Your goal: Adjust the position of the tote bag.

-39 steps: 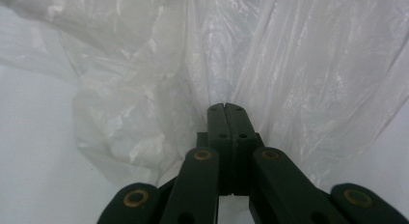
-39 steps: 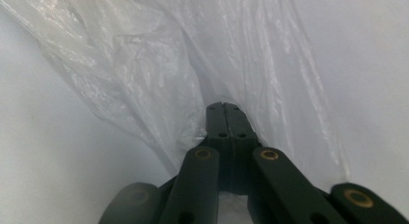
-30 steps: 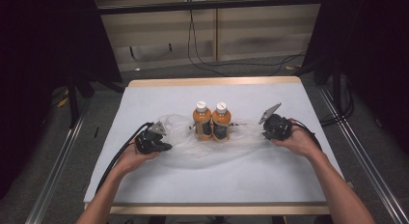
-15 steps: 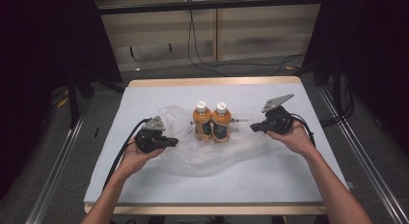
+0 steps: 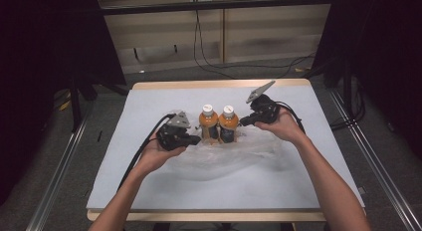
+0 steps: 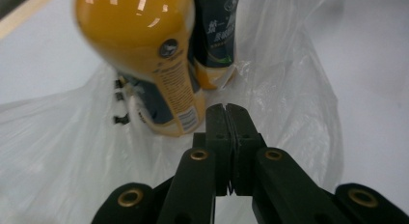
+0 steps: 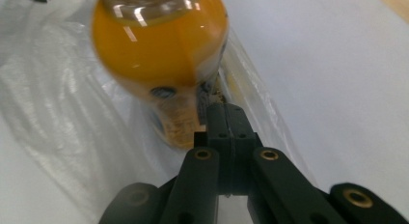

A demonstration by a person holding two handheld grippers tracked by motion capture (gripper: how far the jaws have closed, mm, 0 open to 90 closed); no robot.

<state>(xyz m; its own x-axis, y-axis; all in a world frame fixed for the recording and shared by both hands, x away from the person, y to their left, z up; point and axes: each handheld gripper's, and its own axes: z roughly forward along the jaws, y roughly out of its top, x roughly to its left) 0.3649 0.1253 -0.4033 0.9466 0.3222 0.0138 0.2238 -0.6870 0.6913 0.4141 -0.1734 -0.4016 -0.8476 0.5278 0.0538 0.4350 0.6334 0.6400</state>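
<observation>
Two hand-held grippers, left [image 5: 195, 140], right [image 5: 243, 122], raised, pinching plastic bag [image 5: 259, 149] (flanking bottles [image 5: 219, 125])

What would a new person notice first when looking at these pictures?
The eye goes first to the two orange drink bottles standing side by side in the middle of the white table, inside a clear plastic bag. Next come the left gripper and the right gripper, one at each side of the bottles, each with its jaws shut on an edge of the bag.
</observation>
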